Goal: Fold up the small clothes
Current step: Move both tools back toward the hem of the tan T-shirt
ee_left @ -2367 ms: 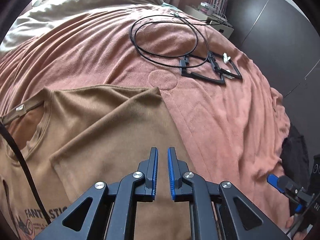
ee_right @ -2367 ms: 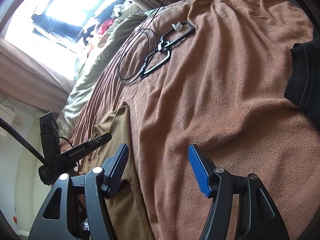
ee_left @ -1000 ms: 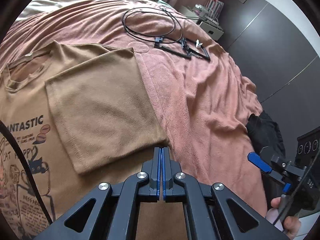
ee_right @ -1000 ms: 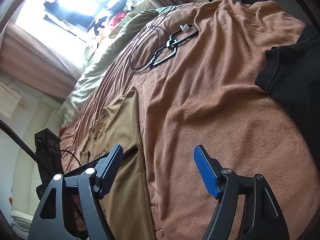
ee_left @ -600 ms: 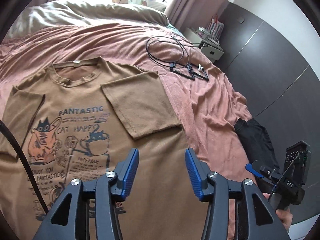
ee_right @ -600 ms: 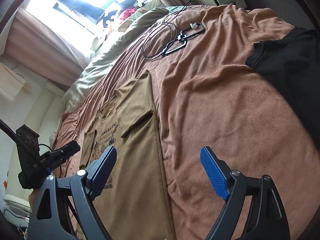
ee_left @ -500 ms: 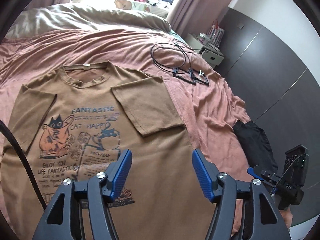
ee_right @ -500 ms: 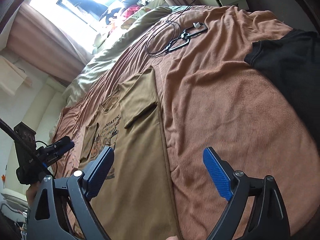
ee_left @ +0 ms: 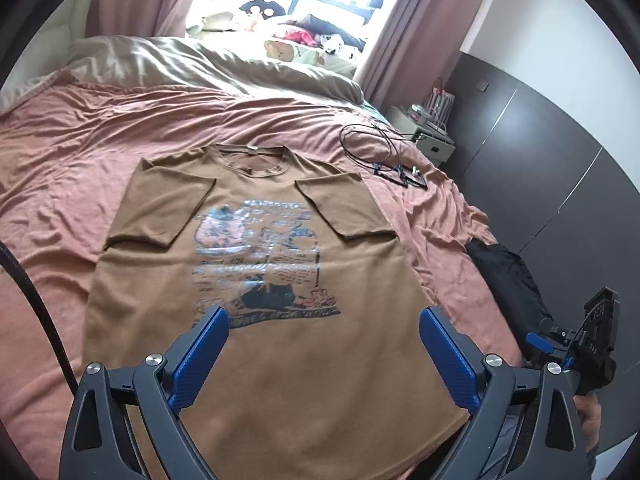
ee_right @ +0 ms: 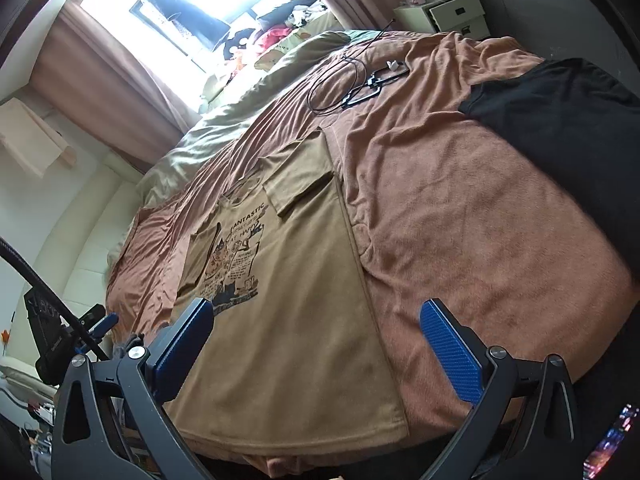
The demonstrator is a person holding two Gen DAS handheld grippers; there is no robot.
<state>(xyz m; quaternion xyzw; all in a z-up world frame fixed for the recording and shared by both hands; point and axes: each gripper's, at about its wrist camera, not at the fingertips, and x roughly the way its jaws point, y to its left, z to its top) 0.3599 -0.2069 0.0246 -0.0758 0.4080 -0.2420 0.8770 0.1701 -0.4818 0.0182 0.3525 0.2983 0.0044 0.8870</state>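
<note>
Both my left gripper (ee_left: pixel 324 354) and right gripper (ee_right: pixel 316 352) have just been opening their jaws, now spread wide with nothing between them. Below lies the brown T-shirt (ee_left: pixel 280 320), flat on the bed (ee_left: pixel 80 168), sleeves folded inward, its hem at the near edge. Bare blanket flanks it. Further right sit a black garment (ee_right: pixel 568 120) and what looks like a coiled cable (ee_right: pixel 340 80).

Your bed (ee_left: pixel 120 128), under its rumpled pink blanket (ee_left: pixel 432 216), carries the brown T-shirt (ee_left: pixel 280 360) flat with sleeves tucked in, a looped black cable (ee_left: pixel 366 146) beyond it, and a black garment (ee_right: pixel 560 112) near the edge.
</note>
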